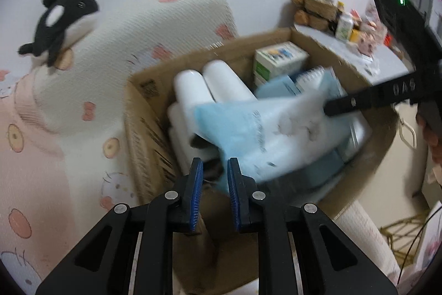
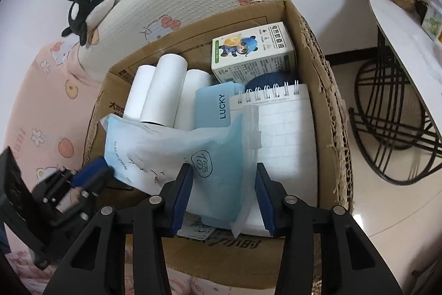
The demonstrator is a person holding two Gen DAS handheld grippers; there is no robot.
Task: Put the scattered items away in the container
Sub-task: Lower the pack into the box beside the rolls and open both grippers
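Blue-white pouch [image 2: 176, 156] lies atop cardboard box [image 2: 326, 90], frame centre. Right gripper [image 2: 223, 198] is pinched on pouch's lower edge; left gripper [image 1: 214, 179] is narrowed, pouch edge just beside, grip unclear.

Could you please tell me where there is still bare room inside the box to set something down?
The one bare patch is the lined notebook page, between the blue-and-white packet and the box at its right wall. The left and back are crowded: white rolls, green carton, LUCKY pouch.
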